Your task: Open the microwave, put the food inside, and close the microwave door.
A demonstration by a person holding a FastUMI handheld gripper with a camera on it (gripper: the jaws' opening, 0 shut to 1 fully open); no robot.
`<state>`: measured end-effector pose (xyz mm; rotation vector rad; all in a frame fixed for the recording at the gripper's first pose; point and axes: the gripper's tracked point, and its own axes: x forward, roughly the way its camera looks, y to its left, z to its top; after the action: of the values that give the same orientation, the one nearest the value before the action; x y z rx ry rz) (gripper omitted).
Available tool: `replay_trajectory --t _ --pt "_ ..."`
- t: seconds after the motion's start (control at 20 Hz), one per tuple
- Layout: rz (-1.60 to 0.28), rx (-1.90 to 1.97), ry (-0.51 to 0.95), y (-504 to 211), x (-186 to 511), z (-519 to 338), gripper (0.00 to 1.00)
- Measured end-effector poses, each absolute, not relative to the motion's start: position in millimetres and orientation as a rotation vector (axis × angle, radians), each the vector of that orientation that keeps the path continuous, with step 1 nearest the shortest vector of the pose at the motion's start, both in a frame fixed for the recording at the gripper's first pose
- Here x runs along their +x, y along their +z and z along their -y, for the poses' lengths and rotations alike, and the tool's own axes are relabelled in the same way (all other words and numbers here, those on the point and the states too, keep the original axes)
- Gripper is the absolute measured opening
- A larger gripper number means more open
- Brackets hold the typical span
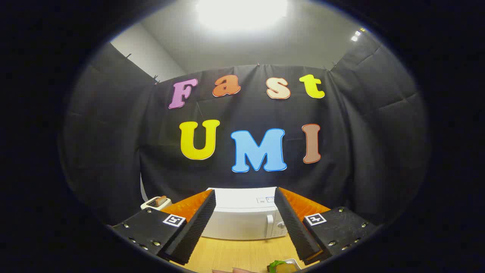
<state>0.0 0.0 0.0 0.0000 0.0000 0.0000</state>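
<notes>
- Your gripper (245, 212) is raised above the table (242, 252), pointing toward the microwave (242, 218); its fingers (197, 223) stand wide apart and hold nothing.
- The white microwave sits on the table well ahead of the fingers, framed in the gap between them. Its door appears closed, with the vertical handle (269, 224) and a knob (281, 225) toward the right side of the front.
- Judged from this, no step of the task is complete: the door is not yet open, the food is not yet inside, and the closing step remains.
- The food (281, 267) lies near you, beneath the right finger and on your side of the microwave: something green and something brownish on what looks like a small white dish (293, 261). Only part of it is visible, so you cannot identify it exactly.
- The likely first step is to reach for the handle and swing the door open.
- The table is light wood-grain, with bare surface between the dish and the microwave.
- A white toaster (156, 203) with a brown slice in its slot stands left of the microwave, beyond the left finger.
- Black cloth (113, 151) walls the booth behind and beside the microwave; above it are a pale ceiling and a bright ceiling light (242, 11).
</notes>
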Motion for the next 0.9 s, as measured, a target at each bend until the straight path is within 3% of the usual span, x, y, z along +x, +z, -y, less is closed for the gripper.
replay_trajectory --t 0.9 --pt "0.061 0.003 0.004 15.4 -1.5 -5.0 0.98"
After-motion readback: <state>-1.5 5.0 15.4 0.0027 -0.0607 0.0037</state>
